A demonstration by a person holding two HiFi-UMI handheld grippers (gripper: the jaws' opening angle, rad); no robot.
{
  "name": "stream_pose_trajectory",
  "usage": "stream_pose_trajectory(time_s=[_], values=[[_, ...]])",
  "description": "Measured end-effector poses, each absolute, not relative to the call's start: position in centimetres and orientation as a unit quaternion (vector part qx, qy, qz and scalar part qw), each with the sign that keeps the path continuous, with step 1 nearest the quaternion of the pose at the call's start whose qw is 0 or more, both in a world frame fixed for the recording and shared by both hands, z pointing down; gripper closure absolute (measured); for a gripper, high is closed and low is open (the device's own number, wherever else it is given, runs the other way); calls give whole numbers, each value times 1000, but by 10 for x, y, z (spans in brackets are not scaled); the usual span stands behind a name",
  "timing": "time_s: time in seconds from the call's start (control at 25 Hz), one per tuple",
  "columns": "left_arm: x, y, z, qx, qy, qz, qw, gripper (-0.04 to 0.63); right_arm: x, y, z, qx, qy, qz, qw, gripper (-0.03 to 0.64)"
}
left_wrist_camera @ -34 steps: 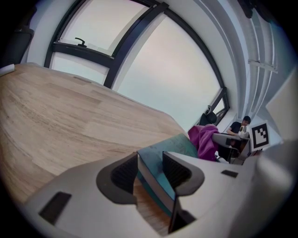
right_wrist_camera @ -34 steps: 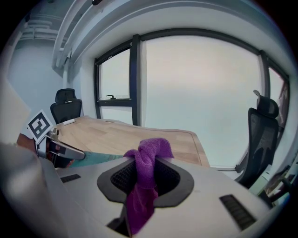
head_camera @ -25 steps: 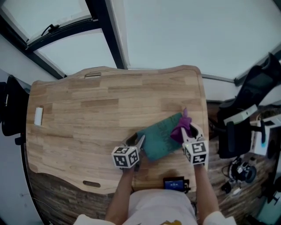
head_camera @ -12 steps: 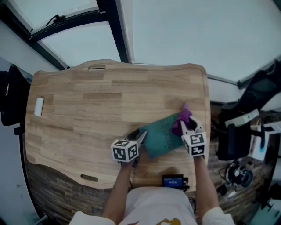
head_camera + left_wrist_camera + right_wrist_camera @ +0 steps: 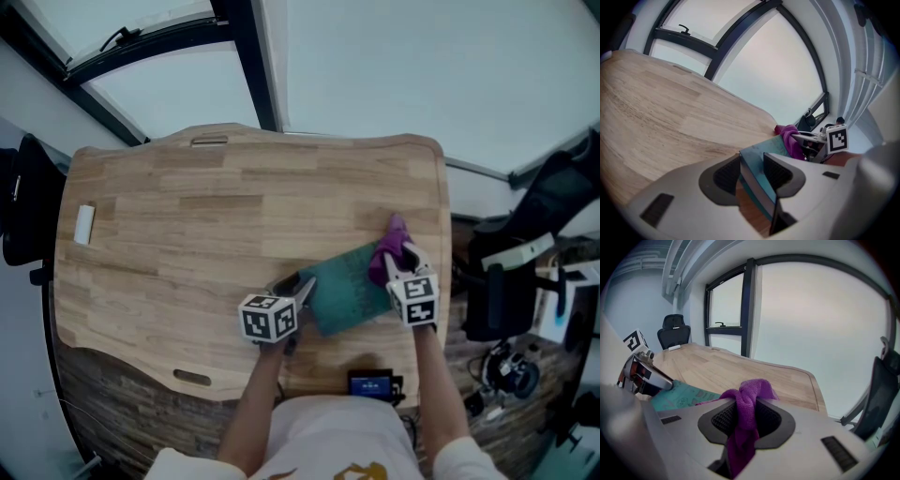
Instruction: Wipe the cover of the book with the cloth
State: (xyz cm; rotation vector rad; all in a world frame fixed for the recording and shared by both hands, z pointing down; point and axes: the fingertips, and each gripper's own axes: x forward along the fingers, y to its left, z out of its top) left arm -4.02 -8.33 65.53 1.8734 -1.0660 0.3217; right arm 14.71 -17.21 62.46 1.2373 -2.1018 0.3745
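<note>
Head view: teal book (image 5: 349,289) on bench (image 5: 187,216), near right front edge. Left hand-held gripper (image 5: 296,287) clamped on book's left edge. Right hand-held gripper (image 5: 401,267) pinching purple cloth (image 5: 387,253) against cover's right end.

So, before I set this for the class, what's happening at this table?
A person works at a wooden table with a handheld gripper in each hand. The left gripper is shut on the left end of a teal book, steadying it. The right gripper is shut on a purple cloth, held at the book's right end.
</note>
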Motion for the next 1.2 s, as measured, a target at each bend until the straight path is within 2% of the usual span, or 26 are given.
stream_pose_trajectory(time_s=[0.32, 0.8, 1.2], values=[[-43, -83, 656, 761, -434, 130, 464, 439, 142, -169, 631, 472, -807, 135, 327, 540], [-50, -97, 656, 758, -448, 130, 456, 465, 149, -136, 630, 512, -780, 185, 310, 540], [-47, -97, 658, 758, -441, 128, 462, 467, 153, -139, 633, 503, -773, 179, 342, 540]])
